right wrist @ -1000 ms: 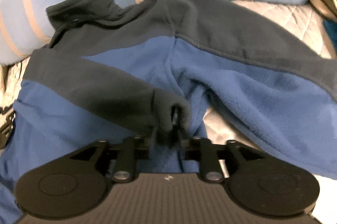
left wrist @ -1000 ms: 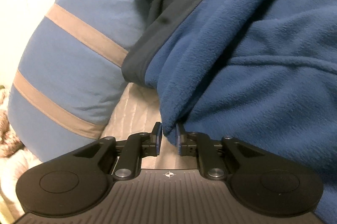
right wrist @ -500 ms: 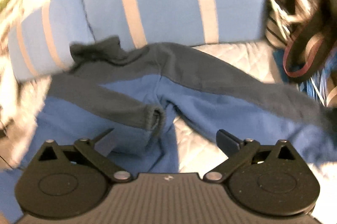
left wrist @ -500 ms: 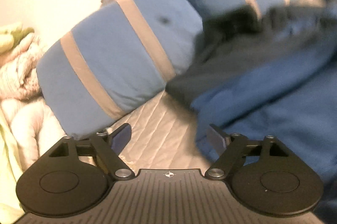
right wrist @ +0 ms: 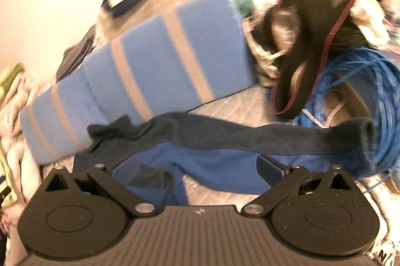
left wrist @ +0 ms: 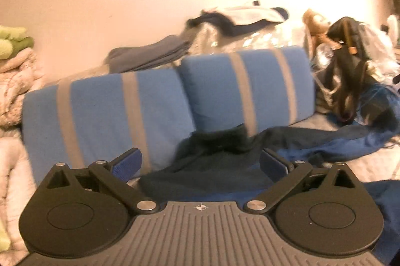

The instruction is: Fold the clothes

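Observation:
A blue fleece jacket with dark grey shoulders and sleeves [right wrist: 225, 136] lies spread on the quilted bed [right wrist: 225, 106]. One sleeve stretches to the right, its cuff [right wrist: 367, 138] near a blue cable coil. In the left wrist view the jacket's dark collar part [left wrist: 220, 148] lies just beyond my left gripper [left wrist: 200, 162]. The left gripper is open and empty. My right gripper [right wrist: 197, 168] is open and empty above the jacket's blue body, with the folded-in cuff [right wrist: 152, 181] by its left finger.
Two blue pillows with grey stripes [left wrist: 175, 101] [right wrist: 162, 66] stand against the wall behind the jacket. A pile of dark clothes and a bag [right wrist: 312, 41] and a blue cable coil [right wrist: 370, 91] lie at right. Folded clothes [left wrist: 155, 53] sit behind the pillows. Blankets [left wrist: 15, 81] are at left.
Both grippers let go of the jacket, opened wide, and pulled back and up. The view now takes in the pillows and wall.

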